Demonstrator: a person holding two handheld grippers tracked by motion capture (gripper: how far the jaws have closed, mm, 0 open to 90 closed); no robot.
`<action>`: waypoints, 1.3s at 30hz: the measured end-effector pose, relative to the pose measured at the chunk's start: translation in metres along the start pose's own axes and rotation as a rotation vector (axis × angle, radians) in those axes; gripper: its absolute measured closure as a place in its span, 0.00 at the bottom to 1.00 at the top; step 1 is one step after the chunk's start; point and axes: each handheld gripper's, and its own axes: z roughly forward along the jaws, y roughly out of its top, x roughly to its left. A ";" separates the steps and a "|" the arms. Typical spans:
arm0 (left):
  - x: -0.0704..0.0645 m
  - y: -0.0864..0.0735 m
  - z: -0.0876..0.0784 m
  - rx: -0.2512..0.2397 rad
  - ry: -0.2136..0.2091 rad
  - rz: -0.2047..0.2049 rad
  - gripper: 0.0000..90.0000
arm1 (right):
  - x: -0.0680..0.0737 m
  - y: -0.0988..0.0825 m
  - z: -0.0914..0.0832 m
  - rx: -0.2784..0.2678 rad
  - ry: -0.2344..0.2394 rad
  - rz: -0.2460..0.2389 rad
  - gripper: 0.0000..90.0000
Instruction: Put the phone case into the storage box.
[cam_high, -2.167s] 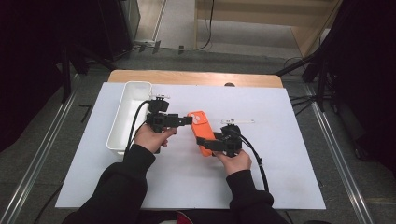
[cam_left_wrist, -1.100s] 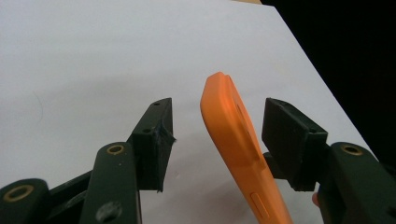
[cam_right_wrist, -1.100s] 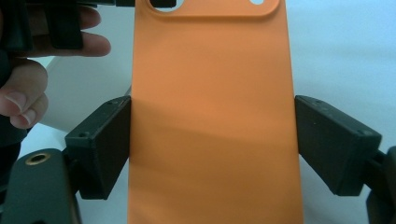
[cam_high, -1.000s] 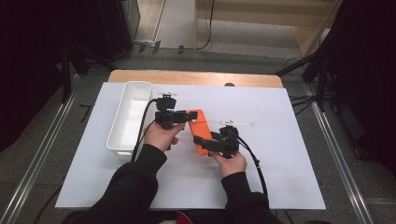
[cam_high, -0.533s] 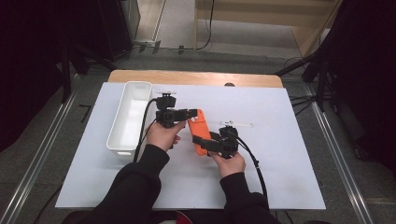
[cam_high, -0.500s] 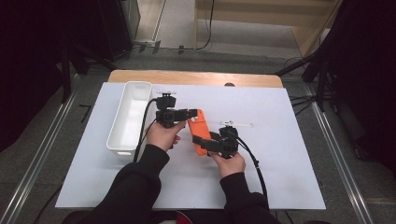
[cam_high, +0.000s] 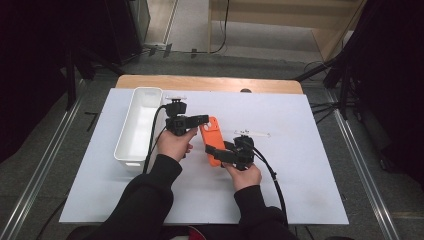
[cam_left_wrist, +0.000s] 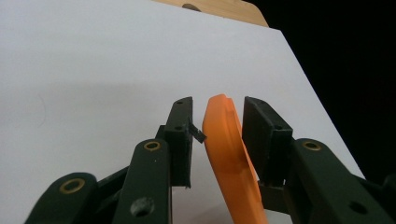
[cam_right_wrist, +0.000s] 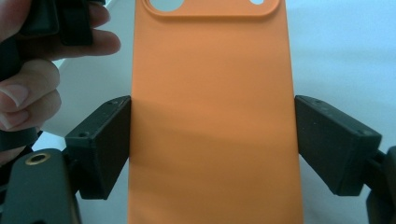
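Observation:
An orange phone case (cam_high: 210, 136) is held above the white table sheet, its camera cut-outs at the far end. My right gripper (cam_high: 214, 151) is shut on it across its width, both pads against the case's (cam_right_wrist: 212, 70) long edges. My left gripper (cam_high: 204, 120) comes in from the left at the case's far end. Its jaws have just been closing, and the case's (cam_left_wrist: 229, 154) edge stands between them. The right pad is at the case, while a thin gap remains at the left pad, so the left gripper (cam_left_wrist: 218, 107) is open. The right gripper (cam_right_wrist: 212, 121) shows from behind the case.
A long white bin (cam_high: 137, 125) stands at the left of the sheet, close to my left hand (cam_right_wrist: 28, 70). A thin pale strip (cam_high: 252, 133) lies just beyond the right gripper. The wooden table edge (cam_high: 210, 84) runs along the back.
Since the earliest frame my left gripper has moved right to the far end of the orange case. Over the last second neither hand has shifted.

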 end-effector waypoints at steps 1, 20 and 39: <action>0.000 0.000 0.000 0.001 -0.002 -0.006 0.71 | 0.000 0.000 0.000 -0.002 -0.001 0.000 0.16; 0.003 0.000 0.001 -0.001 -0.033 -0.028 0.80 | 0.002 0.000 0.005 -0.018 -0.006 0.005 0.16; 0.001 0.000 0.002 -0.001 -0.018 -0.023 0.81 | 0.005 0.000 0.008 -0.011 -0.026 -0.004 0.16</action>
